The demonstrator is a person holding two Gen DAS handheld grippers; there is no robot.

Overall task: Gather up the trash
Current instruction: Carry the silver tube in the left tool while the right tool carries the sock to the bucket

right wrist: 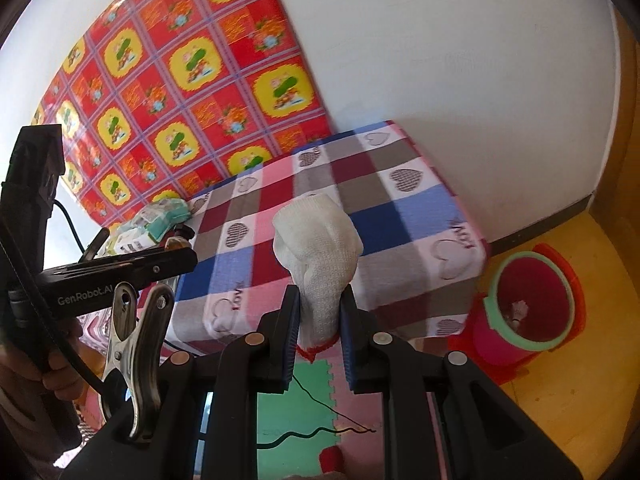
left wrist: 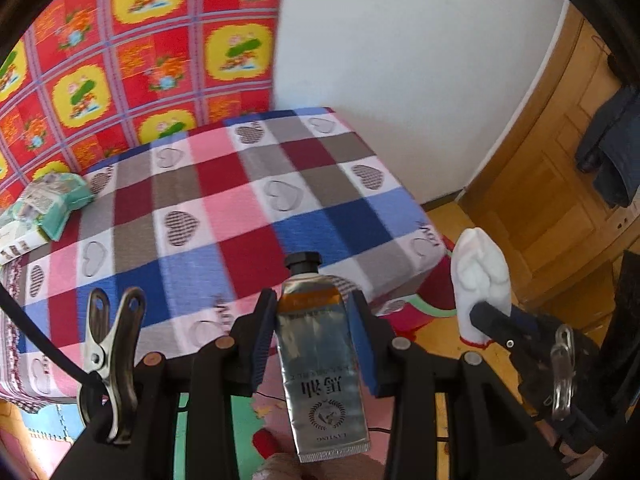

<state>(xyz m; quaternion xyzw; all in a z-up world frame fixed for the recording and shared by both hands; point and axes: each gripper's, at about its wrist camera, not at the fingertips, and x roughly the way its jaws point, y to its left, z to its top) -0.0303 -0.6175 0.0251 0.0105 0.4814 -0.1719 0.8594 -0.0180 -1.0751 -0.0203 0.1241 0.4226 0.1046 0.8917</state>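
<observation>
Silver tube [left wrist: 324,356], one only, was pinched in the left tongs [left wrist: 314,312]; one white glove [right wrist: 318,256] was pinched in the right tongs [right wrist: 320,312], both above the checked surface [left wrist: 224,200]. Only the right view showed one red bin [right wrist: 528,304] on the floor.

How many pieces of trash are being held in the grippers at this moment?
2. A silver tube is clamped in the left gripper; a white knit glove is clamped in the right gripper. Other trash may be out of view.
</observation>
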